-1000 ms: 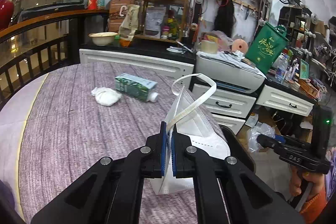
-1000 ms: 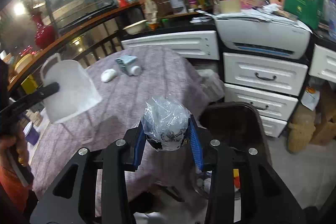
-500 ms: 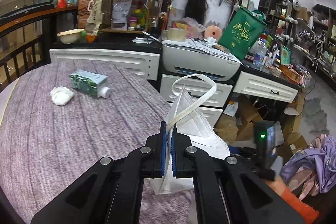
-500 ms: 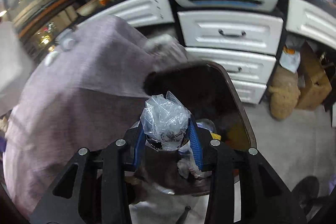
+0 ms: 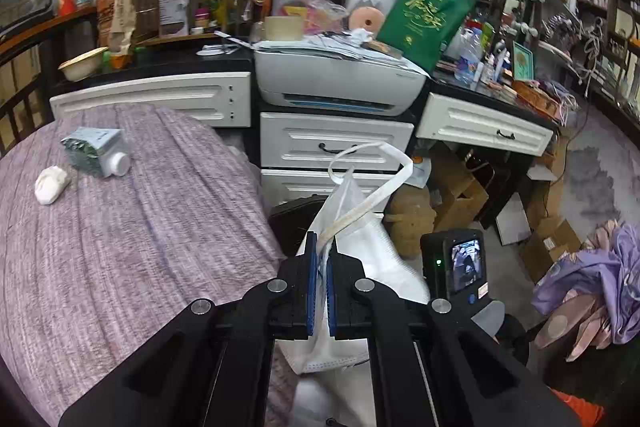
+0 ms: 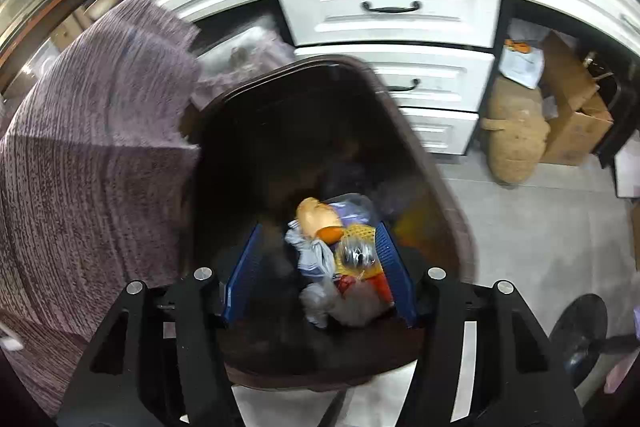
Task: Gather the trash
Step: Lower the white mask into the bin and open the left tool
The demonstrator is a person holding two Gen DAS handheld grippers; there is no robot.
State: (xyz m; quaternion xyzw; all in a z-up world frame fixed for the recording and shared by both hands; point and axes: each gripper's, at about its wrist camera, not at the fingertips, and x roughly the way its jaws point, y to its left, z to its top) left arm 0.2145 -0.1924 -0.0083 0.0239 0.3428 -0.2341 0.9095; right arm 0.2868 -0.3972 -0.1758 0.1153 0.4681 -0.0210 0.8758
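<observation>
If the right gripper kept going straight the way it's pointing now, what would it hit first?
Most likely the trash pile in the dark bin. The open right gripper points down into the bin's mouth; nothing shows between its fingers above the pile, though depth is unclear.

**Bin mouth open, drawers close behind**

The dark bin stood unlidded beside the cloth-covered table, its mouth unobstructed above the trash pile. White drawers crowded its far rim; a sack and cardboard boxes blocked the floor rightward.
</observation>
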